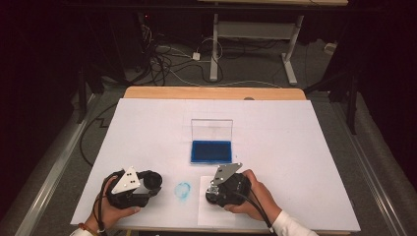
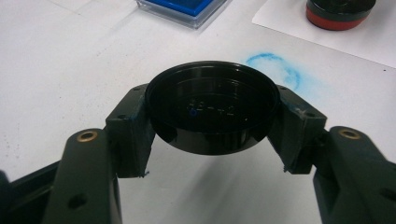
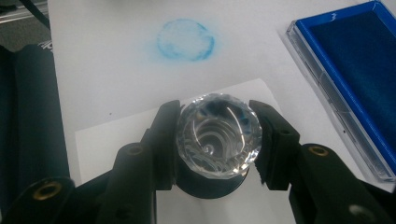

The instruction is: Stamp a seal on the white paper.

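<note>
The left gripper point(image 1: 147, 181) sits near the tabletop's point(image 1: 295, 147) front edge, left of centre, its jaws closed on a round black cap point(image 2: 212, 105) held open side up. Inside the cap faint marks and a small blue dot show, too dim to read. In the high view the cap is a dark disc at the gripper's tip and its detail is lost.

The right gripper point(image 1: 212, 192) is near the front edge, right of centre, over a paper sheet point(image 1: 204, 216) that lies at that edge. Its jaws are closed on a stamp point(image 3: 218, 135): a faceted clear knob faces the camera, and the dark base below it is mostly hidden by the knob and jaws. Whether the base touches the paper cannot be told. From the left gripper view the stamp's base shows a red band, cut off by the top edge.

Between the grippers a smudged blue ring point(image 1: 183, 191) marks the tabletop. Behind it, toward the middle, lies a blue ink pad point(image 1: 211, 151) with its clear lid point(image 1: 212, 130) standing upright at the back; the right gripper view cuts off the pad's far end.
</note>
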The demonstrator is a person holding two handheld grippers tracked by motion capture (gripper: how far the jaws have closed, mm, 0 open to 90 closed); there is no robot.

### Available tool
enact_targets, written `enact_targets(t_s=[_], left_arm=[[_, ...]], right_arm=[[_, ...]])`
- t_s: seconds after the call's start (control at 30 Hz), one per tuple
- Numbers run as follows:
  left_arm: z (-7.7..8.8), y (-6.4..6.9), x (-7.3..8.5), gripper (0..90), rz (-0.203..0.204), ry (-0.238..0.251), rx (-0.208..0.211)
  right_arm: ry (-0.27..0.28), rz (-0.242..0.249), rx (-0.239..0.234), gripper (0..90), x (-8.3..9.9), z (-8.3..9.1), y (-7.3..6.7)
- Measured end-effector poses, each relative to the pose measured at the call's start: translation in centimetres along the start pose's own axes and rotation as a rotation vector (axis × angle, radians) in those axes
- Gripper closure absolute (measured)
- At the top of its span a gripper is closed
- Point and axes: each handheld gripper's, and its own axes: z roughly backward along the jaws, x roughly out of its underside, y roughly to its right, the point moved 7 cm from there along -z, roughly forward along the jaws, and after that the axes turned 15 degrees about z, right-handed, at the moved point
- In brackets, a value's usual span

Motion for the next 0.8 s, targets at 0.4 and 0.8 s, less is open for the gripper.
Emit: enact_targets(t_s=[0.4,0.8], left_arm=[[-0.08,0.00,0.07,36.7,0.001,-0.005,0.001],[-0.14,0.14,0.07,36.7,0.003,-0.006,0.008]], right_arm=[[0.004,-0.008,-0.011,56.6,0.07,-0.10,0.01],[0.009,-0.017,-0.016,56.5,0.21,-0.06,-0.02]])
